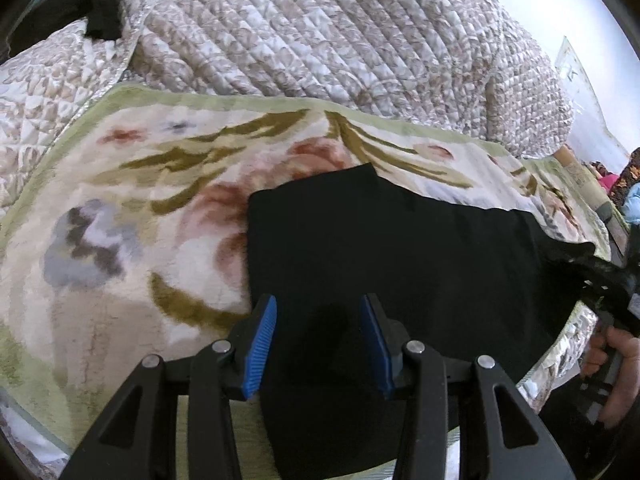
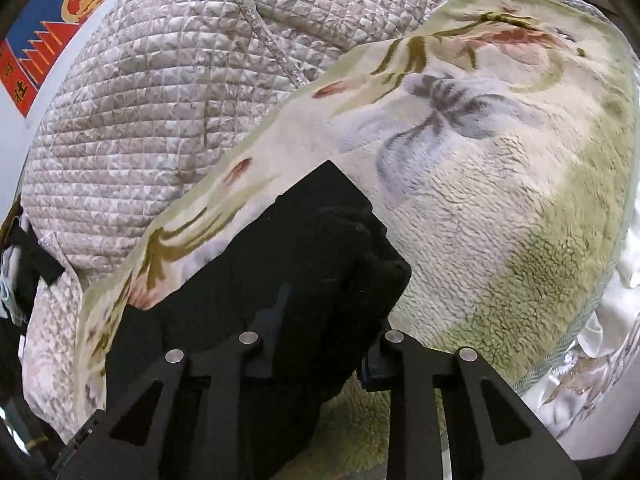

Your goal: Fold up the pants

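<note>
- So the black pants (image 1: 400,248) lie in a folded slab on a fuzzy floral blanket (image 1: 120,220) spread over the bed, with a grey quilted comforter (image 1: 320,32) bunched up behind it.
- Left hand-held gripper (image 1: 318,340) hangs over the near edge of the pants, its blue pads (image 1: 262,344) spread well apart with only black cloth showing between them; nothing is pinched.
- Right hand-held gripper (image 2: 326,340) is buried in the fabric. From the right wrist view a thick fold of the pants (image 2: 304,264) drapes over both fingers and hides the tips, so whether they are pinching it can't be told.
- At the far right of the left wrist view, the person's hand (image 1: 616,372) shows wrapped around the right tool's handle.
- A red and blue poster (image 2: 52,12) hangs on the wall behind the comforter.
</note>
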